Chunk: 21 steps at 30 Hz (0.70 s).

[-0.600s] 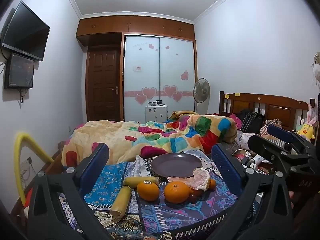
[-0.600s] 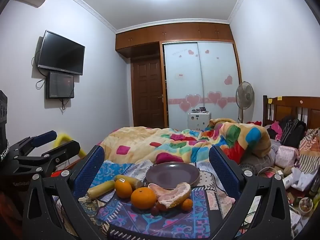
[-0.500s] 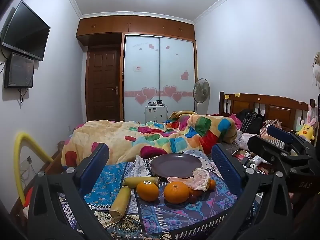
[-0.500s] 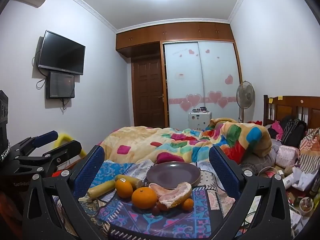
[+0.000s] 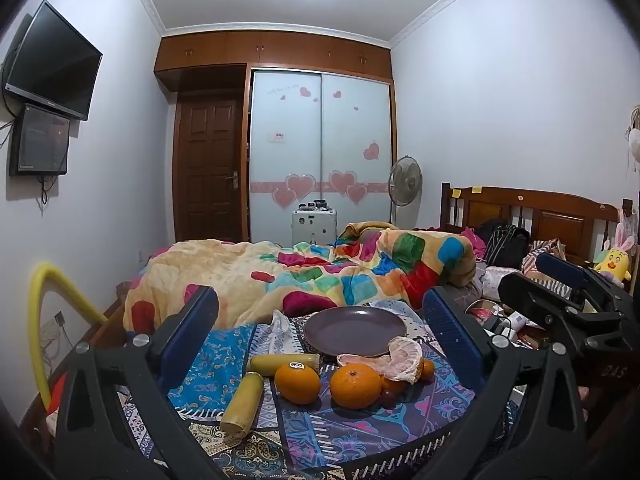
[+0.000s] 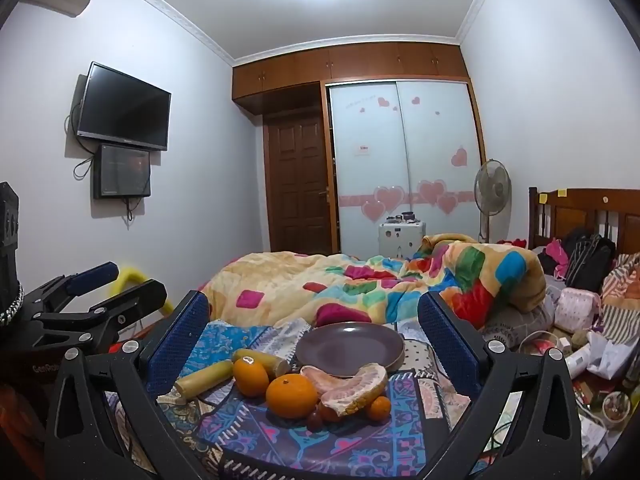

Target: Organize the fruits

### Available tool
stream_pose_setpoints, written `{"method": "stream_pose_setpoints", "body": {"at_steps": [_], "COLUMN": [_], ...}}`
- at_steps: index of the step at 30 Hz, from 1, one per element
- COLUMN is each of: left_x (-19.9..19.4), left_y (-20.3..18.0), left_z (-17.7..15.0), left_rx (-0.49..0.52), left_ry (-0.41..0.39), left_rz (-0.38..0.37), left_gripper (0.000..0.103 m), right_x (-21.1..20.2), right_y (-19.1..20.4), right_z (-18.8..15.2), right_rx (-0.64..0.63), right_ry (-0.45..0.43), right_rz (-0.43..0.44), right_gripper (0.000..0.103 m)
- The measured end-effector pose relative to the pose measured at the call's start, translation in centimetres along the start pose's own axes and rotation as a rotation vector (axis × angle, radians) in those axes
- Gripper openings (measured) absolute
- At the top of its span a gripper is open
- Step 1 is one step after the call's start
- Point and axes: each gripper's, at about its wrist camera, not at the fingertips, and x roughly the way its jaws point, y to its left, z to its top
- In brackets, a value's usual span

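An empty purple plate (image 5: 354,330) (image 6: 350,347) sits on a patterned cloth. In front of it lie two oranges (image 5: 298,383) (image 5: 355,385), a peeled pomelo piece (image 5: 402,360) (image 6: 354,384), two yellow cane sticks (image 5: 244,404) (image 5: 282,362), a small tangerine (image 6: 379,407) and dark small fruits (image 5: 389,397). My left gripper (image 5: 320,332) is open and empty, held back above the fruits. My right gripper (image 6: 314,336) is open and empty, also short of the fruits. Each gripper shows at the side of the other's view.
A bed with a colourful quilt (image 5: 320,272) lies behind the cloth. Clutter and bags (image 6: 580,312) sit to the right. A yellow hoop (image 5: 40,320) stands at left. A fan (image 6: 492,192) and wardrobe are at the far wall.
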Motion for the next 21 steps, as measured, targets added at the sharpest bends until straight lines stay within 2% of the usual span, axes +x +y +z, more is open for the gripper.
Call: {"method": "stream_pose_setpoints", "body": {"at_steps": [21], "left_x": [1.6], "left_y": [1.2], "left_z": [-0.4], "left_rx": [-0.052], "left_ry": [0.032], "left_rz": [0.009], "left_gripper": [0.103], "right_x": [0.8], "right_y": [-0.2], "right_z": [-0.8], "right_rx": [0.014], "right_ry": [0.007], "right_rz": [0.01], "right_gripper": [0.103]}}
